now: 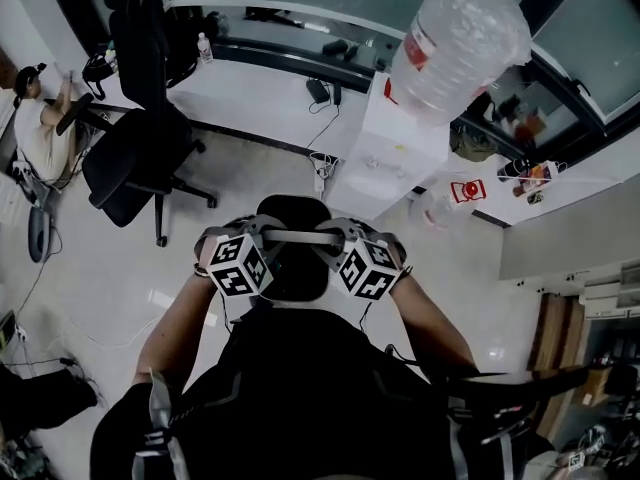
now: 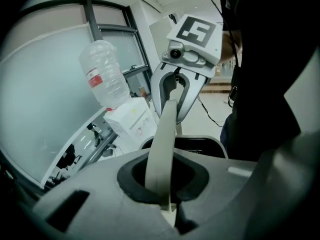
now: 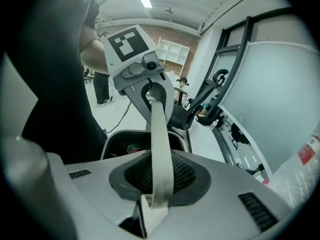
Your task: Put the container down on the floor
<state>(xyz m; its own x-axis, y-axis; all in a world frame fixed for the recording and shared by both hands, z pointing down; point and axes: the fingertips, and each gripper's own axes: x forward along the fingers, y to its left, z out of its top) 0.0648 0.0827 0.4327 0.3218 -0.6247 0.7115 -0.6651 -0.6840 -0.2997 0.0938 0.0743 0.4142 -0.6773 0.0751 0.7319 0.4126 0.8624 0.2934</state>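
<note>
A black round container (image 1: 292, 268) with a grey rim hangs above the floor, in front of the person's body. Its grey strap handle (image 1: 300, 236) spans the top. My left gripper (image 1: 262, 236) is shut on the handle's left end and my right gripper (image 1: 336, 236) is shut on its right end. In the left gripper view the handle (image 2: 165, 134) runs out of my left gripper (image 2: 167, 186) up to the other gripper, with the container's rim (image 2: 202, 140) below. The right gripper view mirrors this: the handle (image 3: 159, 139) leaves my right gripper (image 3: 157, 184) over the container's opening (image 3: 127, 146).
A white water dispenser (image 1: 395, 158) with a large clear bottle (image 1: 462, 38) stands just ahead. A black office chair (image 1: 140, 143) is at the left, with a seated person (image 1: 35, 118) beyond it. A desk (image 1: 270, 93) runs under the windows. Cables lie on the pale floor (image 1: 260, 183).
</note>
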